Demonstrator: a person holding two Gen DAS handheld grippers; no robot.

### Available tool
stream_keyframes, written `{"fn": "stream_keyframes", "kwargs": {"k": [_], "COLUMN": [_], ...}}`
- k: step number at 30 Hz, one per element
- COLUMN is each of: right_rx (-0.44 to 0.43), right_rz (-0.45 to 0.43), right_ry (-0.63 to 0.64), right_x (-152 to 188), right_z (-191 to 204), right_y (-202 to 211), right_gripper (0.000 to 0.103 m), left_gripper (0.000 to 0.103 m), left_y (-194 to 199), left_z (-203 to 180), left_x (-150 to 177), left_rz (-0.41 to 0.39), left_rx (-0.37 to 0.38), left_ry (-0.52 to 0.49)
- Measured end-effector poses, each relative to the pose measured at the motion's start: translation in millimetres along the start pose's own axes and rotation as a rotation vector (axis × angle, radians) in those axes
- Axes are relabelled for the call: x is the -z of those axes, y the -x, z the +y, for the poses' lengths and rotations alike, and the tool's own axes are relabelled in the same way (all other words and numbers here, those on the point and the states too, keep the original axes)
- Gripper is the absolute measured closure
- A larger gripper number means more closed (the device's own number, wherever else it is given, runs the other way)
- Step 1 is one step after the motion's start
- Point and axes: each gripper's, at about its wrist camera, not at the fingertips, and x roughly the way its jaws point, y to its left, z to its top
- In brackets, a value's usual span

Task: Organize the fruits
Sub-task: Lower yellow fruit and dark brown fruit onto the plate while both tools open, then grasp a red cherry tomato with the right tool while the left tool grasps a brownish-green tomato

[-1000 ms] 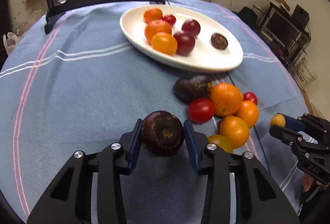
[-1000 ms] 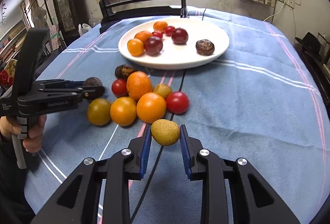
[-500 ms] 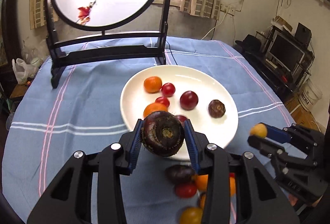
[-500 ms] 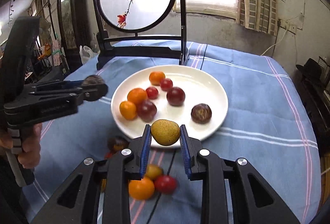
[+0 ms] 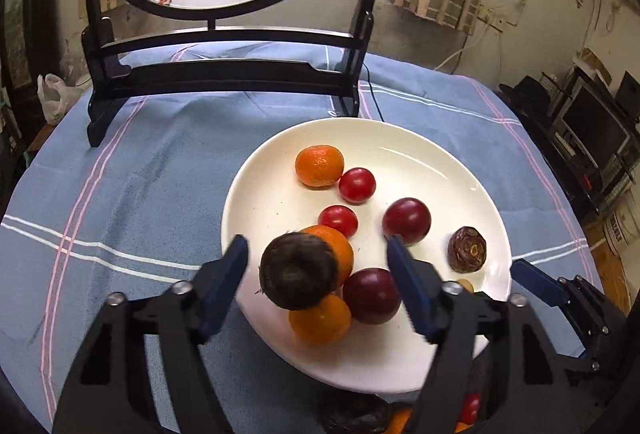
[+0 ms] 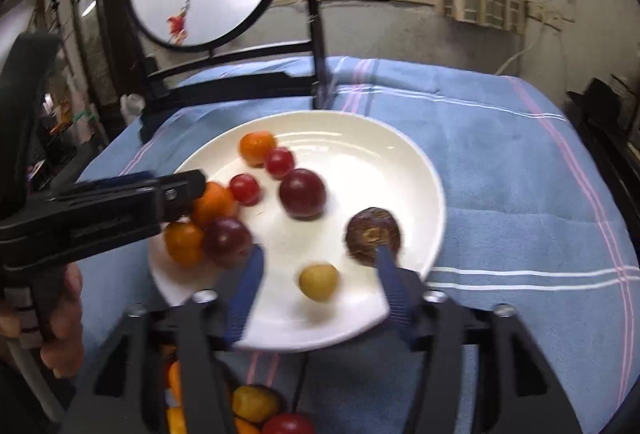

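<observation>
left claw [image 5: 316, 274]: jaws opening, spread wide; dark fruit [image 5: 298, 270] between the pads, touching neither, over plate [image 5: 400, 146] at 8 o'clock.
right claw [image 6: 318, 280]: jaws opening, spread; yellow fruit [image 6: 318, 282] between them, free, on plate [image 6: 360, 130] near 6 o'clock rim.
plate: oranges, red and dark fruits, brown one [image 5: 467, 249] at 4 o'clock.
change: half a second ago both claws pinched their fruit short of the plate; now both let go over it.
</observation>
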Motion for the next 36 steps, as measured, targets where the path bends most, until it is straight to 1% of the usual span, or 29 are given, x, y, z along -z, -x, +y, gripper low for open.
{"fn": "stream_keyframes", "kwargs": {"k": [2,4,6,8,10,14,16,19,20,23,27,33,36], "right_rx": [-0.018,-0.009,-0.023,-0.022,-0.020,-0.017,-0.015,-0.071,-0.074,-0.054,-0.042,0.009,0.014], "right_rz": [0.001,0.014,0.030,0.037,0.039,0.033,0.033,0.047,0.048,0.060,0.105,0.192,0.195], "right_ry": [-0.002,-0.007,-0.013,-0.015,-0.022,-0.027,-0.032,-0.073,-0.077,-0.044,0.018,0.152,0.183], "right_x": [5,12,18,24,31,44,51,60,63,74,90,108,107], "right_z": [-3,-6,-10,-13,-17,-23,-25,-30,-30,-26,-19,1,8], "right_y": [4,7,10,14,21,36,43,50,52,59,63,48,39], "right_gripper": [0.040,0.040,0.040,0.039,0.039,0.039,0.039,0.039,0.039,0.039,0.039,0.039,0.040], "left_gripper": [0.023,0.021,0.019,0.012,0.012,0.010,0.010,0.009,0.009,0.009,0.009,0.009,0.009], "left_y": [8,13,19,26,36,51,60,69,71,73,73,64,62], "left_z": [3,4,7,8,11,18,21,27,29,34,37,50,54], "left_x": [3,6,13,19,27,45,54,68,72,84,99,105,105], "left_rz": [-0.026,-0.020,-0.019,-0.027,-0.039,-0.026,-0.034,-0.035,-0.029,-0.012,-0.013,0.013,0.024], "left_rx": [0.016,0.015,0.016,0.004,0.006,0.029,0.024,0.030,0.038,0.041,0.047,0.098,0.095], "left_ry": [0.003,-0.002,0.004,0.008,0.015,0.028,0.038,0.058,0.066,0.078,0.040,0.066,0.068]}}
